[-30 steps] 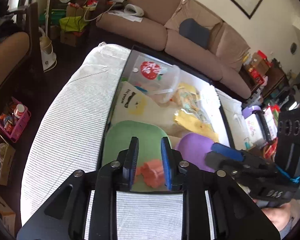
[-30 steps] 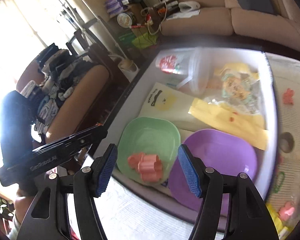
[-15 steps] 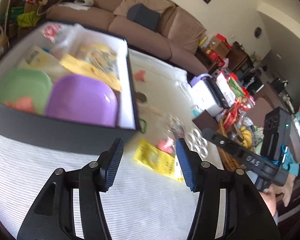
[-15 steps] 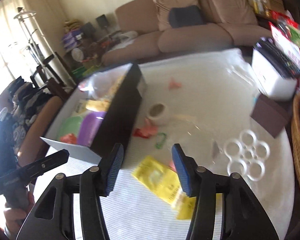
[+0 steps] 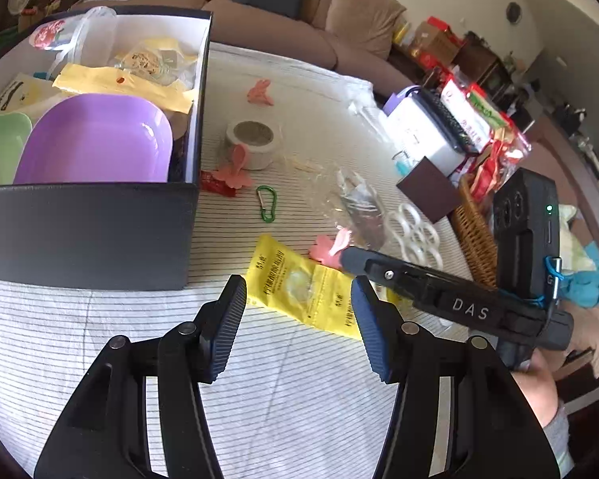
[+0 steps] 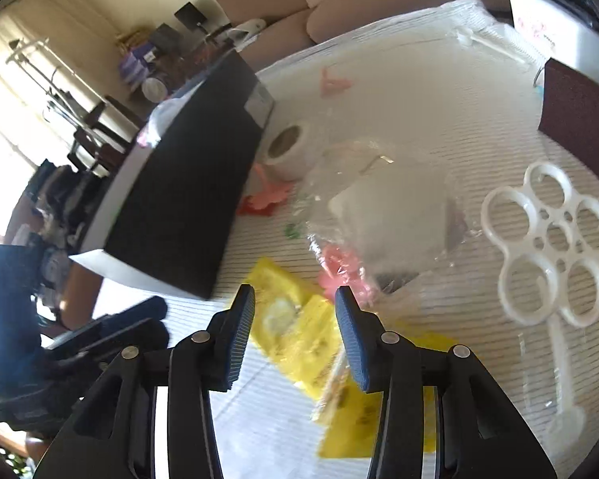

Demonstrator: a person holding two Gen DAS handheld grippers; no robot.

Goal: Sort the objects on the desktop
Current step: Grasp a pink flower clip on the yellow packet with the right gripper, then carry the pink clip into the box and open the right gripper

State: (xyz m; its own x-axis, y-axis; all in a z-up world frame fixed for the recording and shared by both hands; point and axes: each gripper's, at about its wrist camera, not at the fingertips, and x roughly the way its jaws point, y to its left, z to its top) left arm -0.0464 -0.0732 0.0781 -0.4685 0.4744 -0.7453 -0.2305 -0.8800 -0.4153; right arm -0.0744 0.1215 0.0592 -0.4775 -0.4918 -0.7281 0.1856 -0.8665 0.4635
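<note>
A yellow packet (image 5: 299,291) lies flat on the striped tablecloth, just right of the black box (image 5: 88,231). My left gripper (image 5: 299,319) hovers open over the packet's near end and holds nothing. My right gripper (image 6: 295,319) hangs over the same yellow packet (image 6: 299,331). Its jaws are closing, the packet shows between them, and the pads do not press on it. Its fingertips (image 5: 351,259) reach in from the right beside a pink clip (image 5: 327,247). The box holds a purple plate (image 5: 96,139) and a green plate (image 5: 0,147).
On the cloth lie a tape roll (image 5: 251,139), a green carabiner (image 5: 266,203), more pink clips (image 5: 235,171), a clear plastic bag (image 6: 387,215) and a white ring holder (image 6: 547,247). A brown box (image 6: 579,119) and a wicker basket (image 5: 475,239) stand at the right.
Both grippers have swung from above the plates in the box to the right and down over the yellow packet. The left jaws have widened and the right jaws have narrowed.
</note>
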